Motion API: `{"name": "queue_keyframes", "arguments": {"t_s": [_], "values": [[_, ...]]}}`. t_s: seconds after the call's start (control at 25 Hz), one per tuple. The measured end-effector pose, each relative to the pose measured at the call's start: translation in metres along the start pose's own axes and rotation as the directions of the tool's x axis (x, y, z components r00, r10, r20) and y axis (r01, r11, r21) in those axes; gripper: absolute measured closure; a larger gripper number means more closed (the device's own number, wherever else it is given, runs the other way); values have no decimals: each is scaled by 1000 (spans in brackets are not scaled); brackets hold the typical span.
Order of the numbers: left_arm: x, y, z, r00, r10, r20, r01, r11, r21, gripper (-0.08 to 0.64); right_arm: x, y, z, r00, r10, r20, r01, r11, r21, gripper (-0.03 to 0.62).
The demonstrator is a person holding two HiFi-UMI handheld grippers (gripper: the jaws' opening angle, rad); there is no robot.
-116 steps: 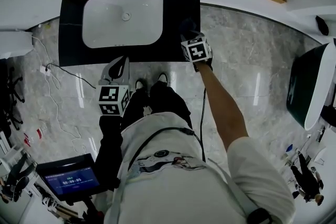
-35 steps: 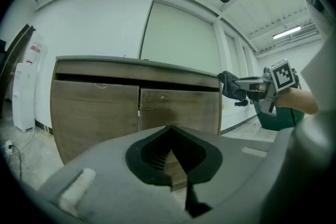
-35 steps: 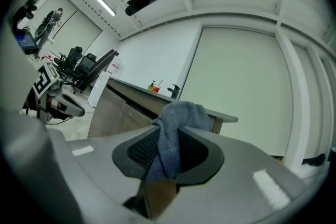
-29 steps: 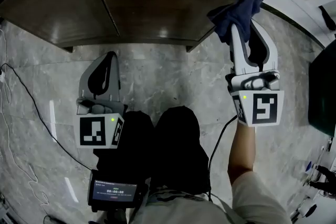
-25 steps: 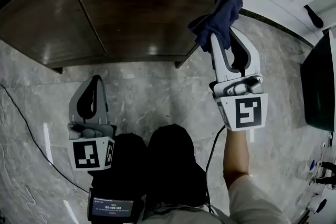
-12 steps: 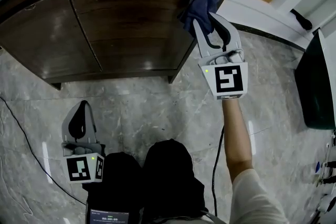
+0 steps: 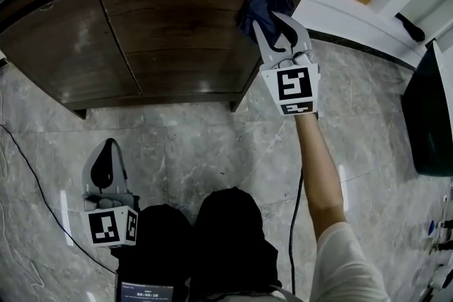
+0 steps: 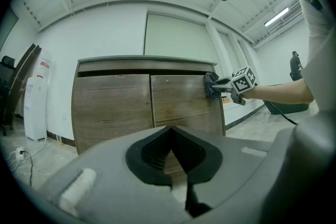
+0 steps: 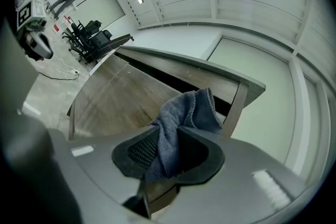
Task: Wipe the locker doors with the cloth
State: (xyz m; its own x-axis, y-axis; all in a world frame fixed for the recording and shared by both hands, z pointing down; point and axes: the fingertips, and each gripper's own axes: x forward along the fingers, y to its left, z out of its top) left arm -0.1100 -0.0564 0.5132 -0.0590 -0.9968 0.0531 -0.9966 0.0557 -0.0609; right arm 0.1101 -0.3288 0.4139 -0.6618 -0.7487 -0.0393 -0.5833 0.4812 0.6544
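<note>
The wooden locker has two doors, a left one [image 7: 64,46] and a right one [image 7: 184,32]. A dark blue cloth [image 7: 258,3] is bunched in my right gripper [image 7: 274,16], which is shut on it and presses it against the upper right corner of the right door. The right gripper view shows the cloth [image 9: 184,113] between the jaws, with the door [image 9: 115,97] behind it. My left gripper [image 7: 106,143] hangs low at the left, away from the locker, shut and holding nothing. From the left gripper view the cloth [image 8: 211,83] sits at the door's top right.
A black cable [image 7: 28,173] trails over the marble floor at the left. The person's dark trouser legs [image 7: 212,237] are below centre, with a small screen [image 7: 145,291] beneath. A dark bulky object [image 7: 425,117] stands at the right. A white water dispenser [image 8: 39,97] is left of the locker.
My right gripper has carried the cloth up to the right door's top corner and slid it a little left onto the wood. My left gripper has dropped back toward the lower left.
</note>
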Motion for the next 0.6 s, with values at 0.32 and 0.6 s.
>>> {"name": "queue_keyframes", "arguments": {"t_s": [0.32, 0.6], "values": [[0, 4, -7, 1000, 11, -14, -11, 1000, -2, 557, -5, 35, -49, 996, 52, -73, -51, 999, 14, 488], [-3, 11, -13, 999, 28, -26, -28, 1000, -3, 557, -8, 73, -93, 985, 102, -142, -96, 994, 43, 488]]}}
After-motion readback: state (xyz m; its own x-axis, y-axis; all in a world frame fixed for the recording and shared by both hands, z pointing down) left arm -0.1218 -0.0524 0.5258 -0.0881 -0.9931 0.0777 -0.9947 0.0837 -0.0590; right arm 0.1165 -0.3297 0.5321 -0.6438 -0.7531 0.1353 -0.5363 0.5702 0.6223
